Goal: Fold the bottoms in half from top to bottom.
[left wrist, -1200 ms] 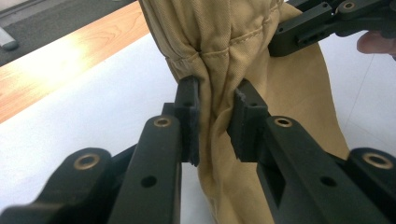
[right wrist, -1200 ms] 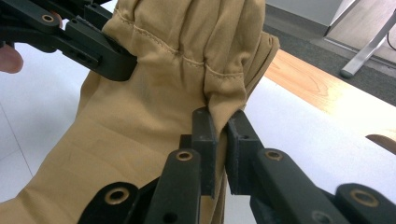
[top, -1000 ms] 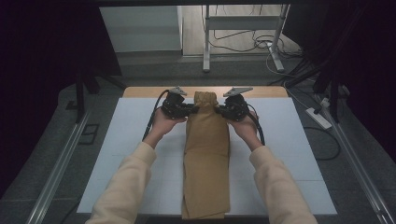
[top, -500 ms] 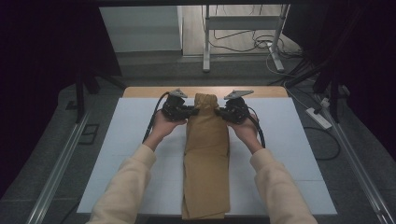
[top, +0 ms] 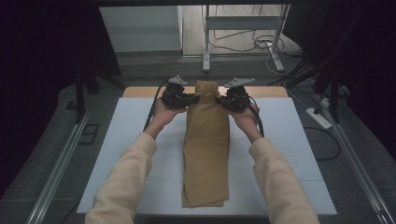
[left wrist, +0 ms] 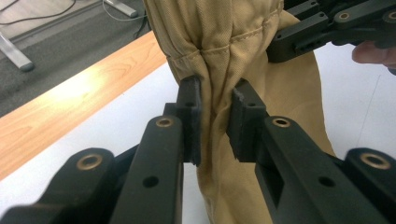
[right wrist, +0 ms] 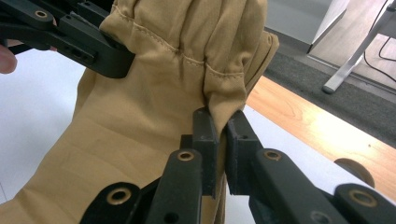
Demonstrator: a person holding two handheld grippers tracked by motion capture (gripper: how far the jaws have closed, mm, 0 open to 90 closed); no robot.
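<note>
Tan folded trousers (top: 207,149) lie lengthwise down the middle of a white mat (top: 289,140), their far end lifted off it. My left gripper (top: 189,99) pinches the left side of that raised end; in the left gripper view (left wrist: 215,122) its pads squeeze a bunched fold of tan cloth (left wrist: 243,56) just below a stitched hem. My right gripper (top: 223,101) grips the right side of the same end; in the right gripper view (right wrist: 220,140) its pads are shut on a corner of the cloth (right wrist: 163,88). Each gripper view also shows the other gripper across the fabric.
A strip of bare wooden tabletop (top: 261,91) runs along the mat's far edge. Beyond it are a metal stand's legs (top: 243,42), cables on the floor and a power strip (top: 317,117) at the right. Metal rails (top: 56,168) flank the table.
Both grippers have lifted the far end of the trousers slightly higher off the mat; the cloth stays clamped in both.
</note>
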